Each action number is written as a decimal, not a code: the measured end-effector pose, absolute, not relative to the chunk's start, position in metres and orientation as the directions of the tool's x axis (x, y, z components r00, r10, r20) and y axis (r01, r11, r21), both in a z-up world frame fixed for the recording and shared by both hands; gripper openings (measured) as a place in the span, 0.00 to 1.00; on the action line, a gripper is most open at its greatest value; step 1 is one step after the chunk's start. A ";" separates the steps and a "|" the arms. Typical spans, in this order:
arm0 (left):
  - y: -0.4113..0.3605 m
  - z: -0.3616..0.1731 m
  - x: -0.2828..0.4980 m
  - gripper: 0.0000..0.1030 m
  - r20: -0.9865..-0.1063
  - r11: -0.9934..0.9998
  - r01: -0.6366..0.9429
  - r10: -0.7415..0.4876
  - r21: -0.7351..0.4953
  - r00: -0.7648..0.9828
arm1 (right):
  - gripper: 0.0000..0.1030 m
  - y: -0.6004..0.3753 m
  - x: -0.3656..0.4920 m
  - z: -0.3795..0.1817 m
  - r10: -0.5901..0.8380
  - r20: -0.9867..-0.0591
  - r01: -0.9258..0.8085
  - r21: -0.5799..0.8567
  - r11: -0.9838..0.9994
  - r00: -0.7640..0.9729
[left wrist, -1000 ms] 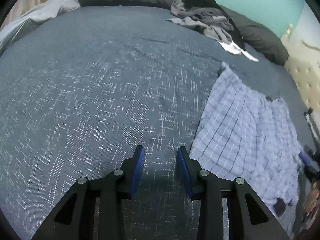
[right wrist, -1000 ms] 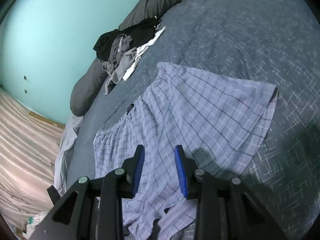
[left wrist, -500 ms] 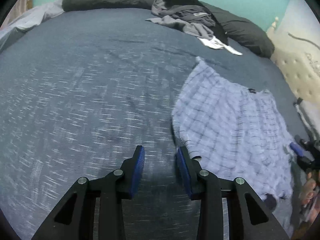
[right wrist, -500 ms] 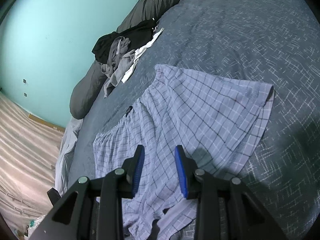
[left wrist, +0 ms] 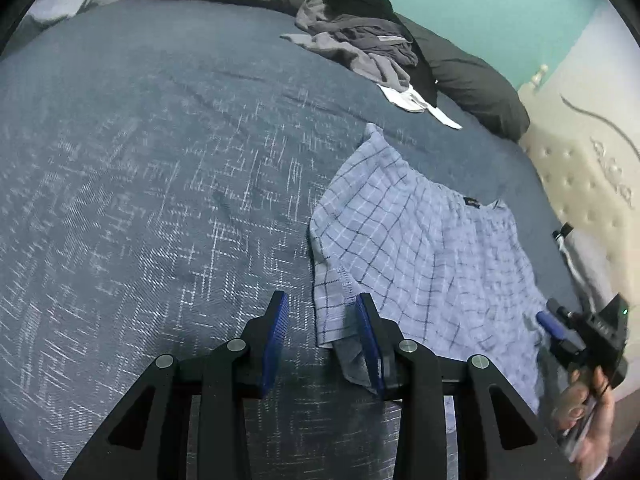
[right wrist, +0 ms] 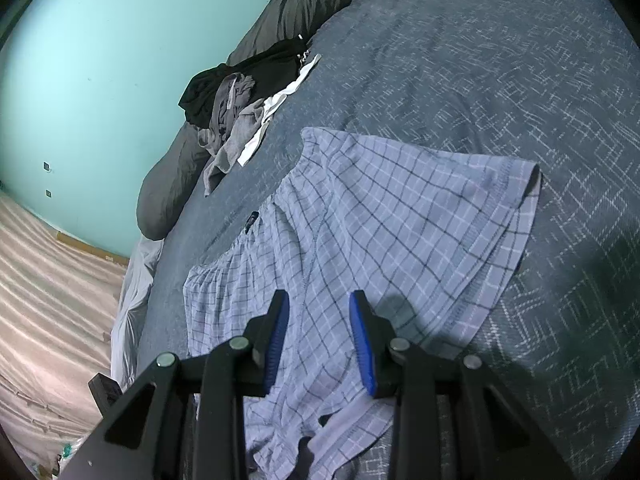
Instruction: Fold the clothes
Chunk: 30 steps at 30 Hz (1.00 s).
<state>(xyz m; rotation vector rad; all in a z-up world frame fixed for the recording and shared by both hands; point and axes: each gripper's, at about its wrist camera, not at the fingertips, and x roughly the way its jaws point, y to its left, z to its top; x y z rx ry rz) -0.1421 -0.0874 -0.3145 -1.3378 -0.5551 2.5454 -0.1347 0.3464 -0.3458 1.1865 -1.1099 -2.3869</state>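
Observation:
Light blue plaid boxer shorts (left wrist: pixel 420 248) lie spread flat on the dark grey bedspread (left wrist: pixel 160 160). My left gripper (left wrist: pixel 322 332) is open, low over the bed, its right finger at the hem corner of one shorts leg. My right gripper (right wrist: pixel 318 332) is open and hovers just above the middle of the shorts (right wrist: pixel 380 216), holding nothing. The right gripper also shows at the right edge of the left wrist view (left wrist: pixel 560 324), over the shorts' far side.
A pile of dark and grey clothes (left wrist: pixel 360 36) lies by the dark pillows (left wrist: pixel 472 84) at the head of the bed. A cream tufted headboard (left wrist: pixel 592 184) is to the right. In the right wrist view the bed edge (right wrist: pixel 132 292) drops to the floor.
My left gripper has moved right toward the shorts; its right finger is now at the hem corner. My right gripper has barely moved.

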 end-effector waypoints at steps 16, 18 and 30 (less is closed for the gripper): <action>-0.087 -0.320 -0.145 0.09 -0.745 -0.885 -0.006 0.396 -0.466 -0.536 | 0.30 0.344 -0.135 -0.348 -0.521 -0.583 -0.110 0.725 -0.680 -0.624; -0.087 -0.321 -0.145 0.03 -0.749 -0.887 -0.004 0.393 -0.463 -0.533 | 0.30 0.344 -0.135 -0.348 -0.520 -0.583 -0.112 0.726 -0.679 -0.624; -0.125 -0.314 -0.141 0.03 -0.742 -0.879 0.087 0.340 -0.470 -0.578 | 0.30 0.347 -0.134 -0.351 -0.519 -0.586 -0.133 0.732 -0.668 -0.623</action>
